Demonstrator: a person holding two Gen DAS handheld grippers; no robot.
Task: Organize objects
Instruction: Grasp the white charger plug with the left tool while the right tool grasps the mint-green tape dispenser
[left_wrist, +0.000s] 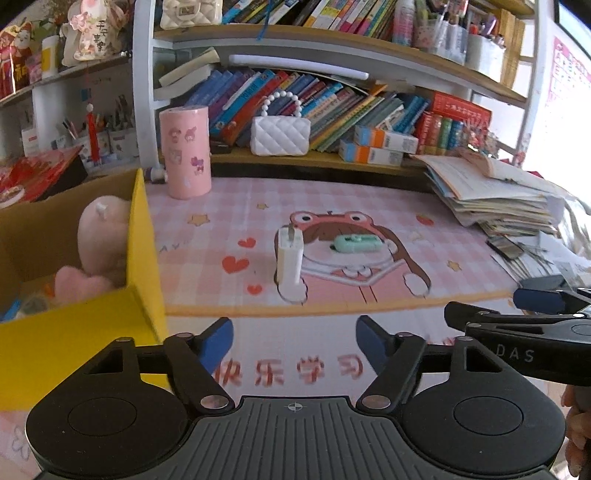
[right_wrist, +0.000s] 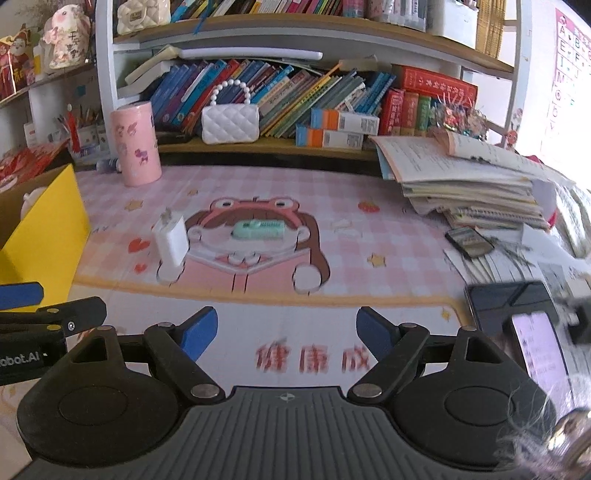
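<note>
While charger (left_wrist: 290, 258) stands upright, mint stapler (left_wrist: 356, 243) beside, yellow box (left_wrist: 142, 254) left

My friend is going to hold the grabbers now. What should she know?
Left gripper: open, holding nothing.
Right gripper: open, holding nothing.
On the pink desk mat: a white charger standing up, and beside it a small mint-green gadget lying flat. Neither is touched.
The yellow box at the left already holds plush toys.
Likely left: put the charger and the green gadget away, probably in that box.
</note>
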